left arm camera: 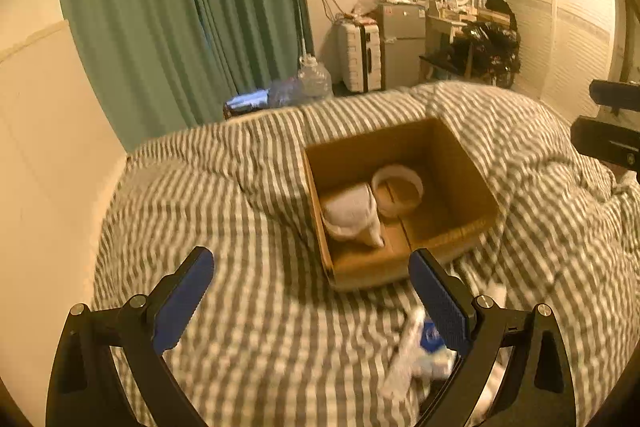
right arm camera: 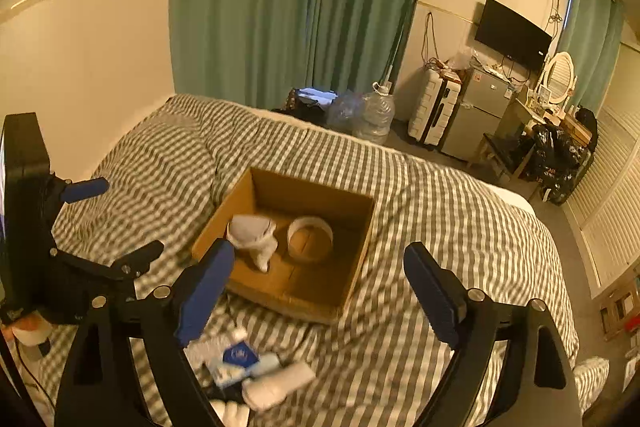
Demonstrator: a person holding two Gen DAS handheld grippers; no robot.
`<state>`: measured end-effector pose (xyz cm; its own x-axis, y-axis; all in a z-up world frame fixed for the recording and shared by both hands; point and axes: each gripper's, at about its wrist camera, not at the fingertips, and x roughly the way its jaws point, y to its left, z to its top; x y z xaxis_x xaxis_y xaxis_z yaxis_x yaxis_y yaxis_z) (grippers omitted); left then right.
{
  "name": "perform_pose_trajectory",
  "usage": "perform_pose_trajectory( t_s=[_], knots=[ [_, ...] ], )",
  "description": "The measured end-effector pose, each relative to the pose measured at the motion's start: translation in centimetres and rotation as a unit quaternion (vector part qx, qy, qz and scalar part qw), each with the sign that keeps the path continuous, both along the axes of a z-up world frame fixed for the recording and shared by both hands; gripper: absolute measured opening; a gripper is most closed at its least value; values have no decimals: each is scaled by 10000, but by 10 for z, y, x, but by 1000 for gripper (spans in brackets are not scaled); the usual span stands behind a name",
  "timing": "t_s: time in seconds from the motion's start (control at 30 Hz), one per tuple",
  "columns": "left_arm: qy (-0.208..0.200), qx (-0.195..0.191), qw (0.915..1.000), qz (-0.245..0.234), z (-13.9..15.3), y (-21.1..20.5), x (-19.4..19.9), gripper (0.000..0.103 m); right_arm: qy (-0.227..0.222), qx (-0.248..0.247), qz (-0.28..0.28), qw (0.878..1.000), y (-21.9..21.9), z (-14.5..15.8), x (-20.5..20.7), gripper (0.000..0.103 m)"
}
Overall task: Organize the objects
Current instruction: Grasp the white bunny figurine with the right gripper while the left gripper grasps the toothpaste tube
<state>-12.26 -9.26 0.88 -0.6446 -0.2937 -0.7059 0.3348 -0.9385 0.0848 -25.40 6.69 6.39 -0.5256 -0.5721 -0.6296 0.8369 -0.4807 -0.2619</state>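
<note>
Cardboard box [left arm camera: 404, 147] ahead of left hand-held gripper [left arm camera: 312, 301] (spread wide).

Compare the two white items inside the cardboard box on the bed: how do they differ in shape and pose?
The white ring is an open band lying flat, so the box floor shows through its middle; the white cloth bundle is a closed, lumpy mass with a narrow end pointing at the near wall. The ring sits nearer the middle of the cardboard box, the bundle by its left wall. Both are white and rest on the box floor.
</note>
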Motion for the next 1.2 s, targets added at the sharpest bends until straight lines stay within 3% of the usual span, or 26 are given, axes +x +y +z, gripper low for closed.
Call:
perform_pose_trajectory(
  t_s=[0.1,0.3,0.57,0.7,0.87,0.9,0.97,1.0,1.2],
  knots=[
    [-56,160,9999,-6,-19,10,20,100,-115,108,-31,9999,17,-29,10,88],
    [-90,131,9996,246,-59,29,54,100,-526,488,162,9973,39,-103,43,88],
    [-174,643,9964,530,-101,43,73,100,-1161,864,54,9895,45,-190,61,88],
    [-264,485,9972,511,-109,46,73,100,-1127,953,52,9890,47,-207,67,88],
    [-374,679,9953,583,-119,38,73,100,-1112,1267,56,9857,41,-223,67,88],
    [-378,714,9950,583,-120,36,73,100,-1159,1276,82,9850,41,-225,66,86],
    [-389,742,9946,608,-121,36,73,100,-1280,1308,179,9829,40,-228,65,70],
    [-366,742,9947,618,-121,36,74,100,-1322,1316,211,9822,40,-228,65,67],
    [-396,609,9954,624,-120,40,72,100,-1417,1036,391,9837,48,-211,63,67]
  ],
)
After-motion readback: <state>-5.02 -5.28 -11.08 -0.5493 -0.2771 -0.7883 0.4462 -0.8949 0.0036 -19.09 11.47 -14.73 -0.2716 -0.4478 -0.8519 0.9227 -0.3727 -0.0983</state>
